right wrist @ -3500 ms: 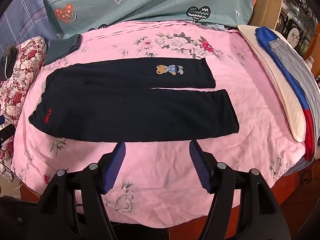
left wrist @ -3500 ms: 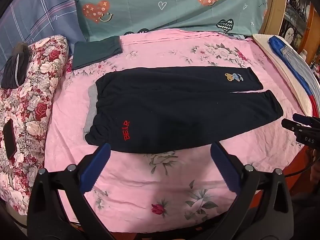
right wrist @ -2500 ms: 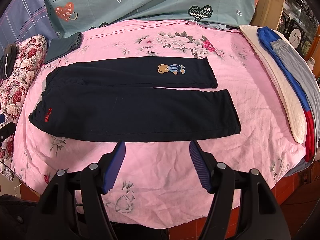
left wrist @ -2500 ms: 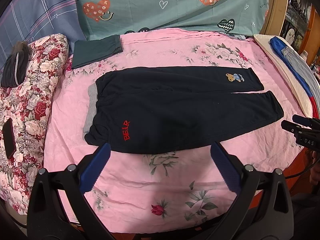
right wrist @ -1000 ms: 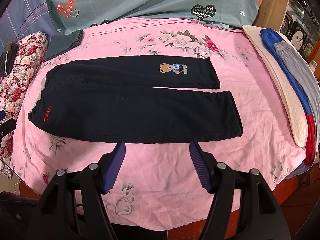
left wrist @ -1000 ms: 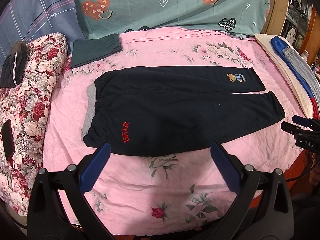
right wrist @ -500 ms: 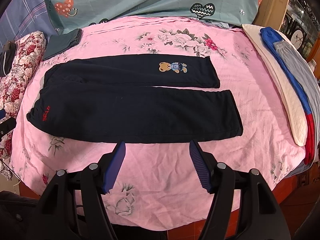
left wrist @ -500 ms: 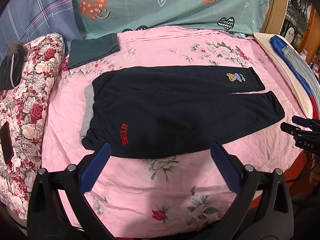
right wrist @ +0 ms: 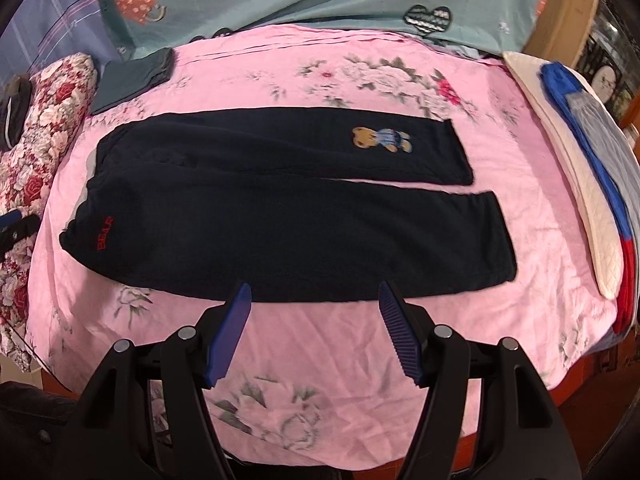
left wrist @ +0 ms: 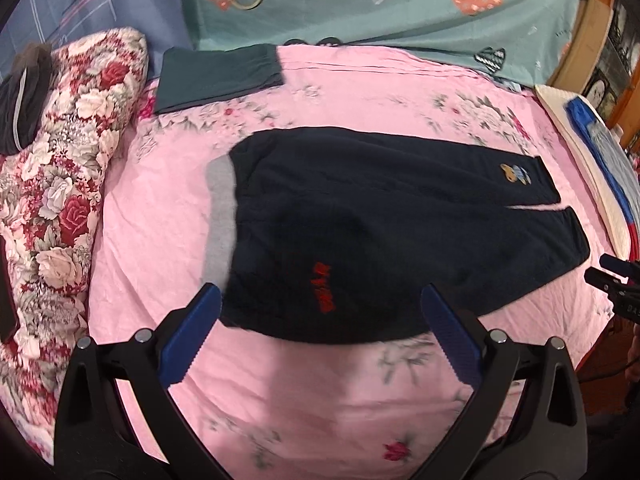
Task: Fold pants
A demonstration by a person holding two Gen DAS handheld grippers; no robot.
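Observation:
Dark navy pants (left wrist: 380,224) lie flat on the pink floral bedsheet (left wrist: 168,208), waistband to the left, legs to the right. Red "BEAR" lettering (left wrist: 322,290) is near the waist and a bear patch (right wrist: 380,139) is on the far leg. My left gripper (left wrist: 320,304) is open, just above the near waist corner. My right gripper (right wrist: 314,296) is open, at the near edge of the near leg (right wrist: 300,240). The right gripper's tip shows at the right edge of the left wrist view (left wrist: 616,280).
A folded teal garment (left wrist: 216,76) lies at the back left. A floral quilt (left wrist: 60,184) lines the left side with a dark item (left wrist: 20,100) on it. A cream pad (right wrist: 580,200) and blue-grey clothes (right wrist: 592,120) lie on the right. Pillows (left wrist: 400,8) are behind.
Both grippers have moved forward toward the pants' near edge; the left one now sits over the waist corner. Both stay open. The pants have not moved.

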